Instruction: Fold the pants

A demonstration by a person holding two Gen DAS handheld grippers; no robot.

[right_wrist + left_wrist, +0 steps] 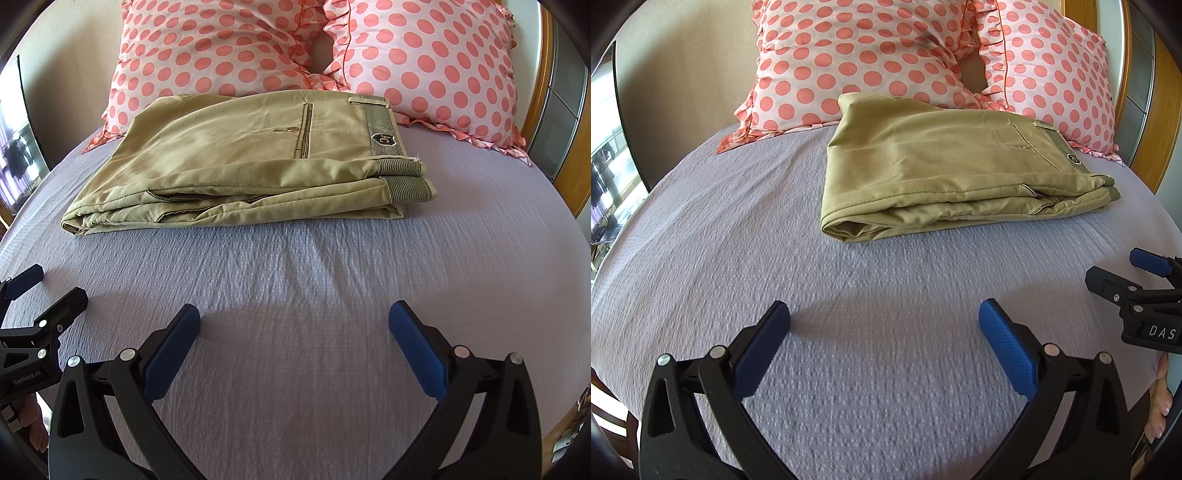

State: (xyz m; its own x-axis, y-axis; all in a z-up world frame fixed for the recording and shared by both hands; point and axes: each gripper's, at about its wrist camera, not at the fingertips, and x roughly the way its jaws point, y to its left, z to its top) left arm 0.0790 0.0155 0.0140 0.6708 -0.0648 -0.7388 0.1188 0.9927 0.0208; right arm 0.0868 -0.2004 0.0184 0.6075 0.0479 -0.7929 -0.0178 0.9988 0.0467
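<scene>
The khaki pants [945, 173] lie folded into a compact stack on the bed [746, 236], at the far side of it, just in front of two pink pillows with coral dots. In the left wrist view the left pillow [857, 59] stands behind the stack and the right pillow [1056, 74] leans beside it; the far edge of the pants touches the pillows. The waistband [384, 125] with striped lining and a small dark badge [384, 139] points to the right side, and a back pocket with one button [291, 129] faces up. The fold edge is at the left, and several layers of cloth show along the near side.

The left gripper [884, 317] hovers low over the lilac textured bedsheet, near the foot of the stack but apart from it. Its blue fingers [764, 343] are spread wide, and only the sheet shows between them. The right gripper [294, 318] is in the same posture, fingers [417, 350] also spread wide, pinching nothing, well in front of the pants. Each gripper shows at the edge of the other camera's view, so they are side by side. A wooden bed frame [570, 173] shows at the right.
</scene>
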